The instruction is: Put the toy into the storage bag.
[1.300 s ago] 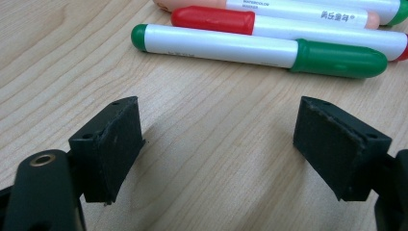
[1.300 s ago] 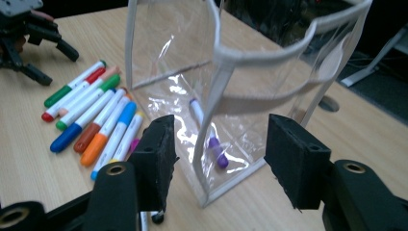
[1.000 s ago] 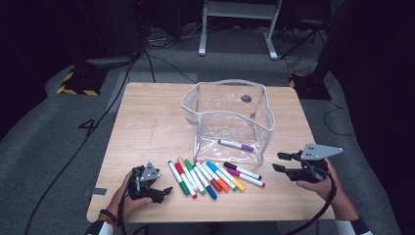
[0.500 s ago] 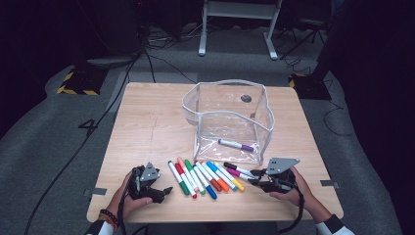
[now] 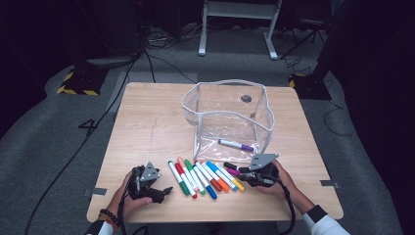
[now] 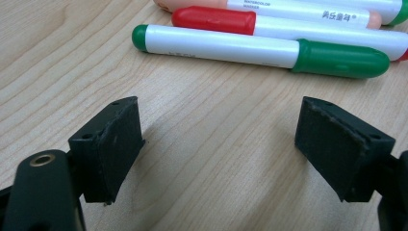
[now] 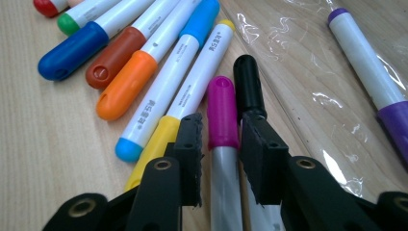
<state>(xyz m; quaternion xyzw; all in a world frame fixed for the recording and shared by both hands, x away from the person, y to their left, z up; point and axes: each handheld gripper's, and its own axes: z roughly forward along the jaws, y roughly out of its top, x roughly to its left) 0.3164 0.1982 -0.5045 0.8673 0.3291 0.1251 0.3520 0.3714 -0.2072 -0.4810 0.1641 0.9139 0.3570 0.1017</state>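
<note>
Worktop (image 5: 147, 127): wood, dark room around.
Left gripper (image 5: 161, 192): parked near the marker row (image 5: 205, 176), jaws wide apart, empty.
Magenta marker (image 7: 222, 113): flat on worktop, row's right end.
Right gripper (image 7: 220, 159): straddles it, jaws just narrowing, contact unclear.
Clear pouch (image 5: 230, 117): open-topped, likely destination; purple marker (image 5: 236, 145) inside.

Bright lit table (image 5: 147, 132), dark surroundings, soft shadows, plastic glare, blurred close foreground.

I count one clear plastic pouch (image 5: 227, 117) with one purple marker (image 5: 236, 145) lying inside it. In front of the pouch I count ten loose markers (image 5: 205, 175) in a row: green, red, peach, green, blue, brown, orange, light blue, yellow, magenta, plus one black marker (image 7: 248, 84) beside magenta.
</note>
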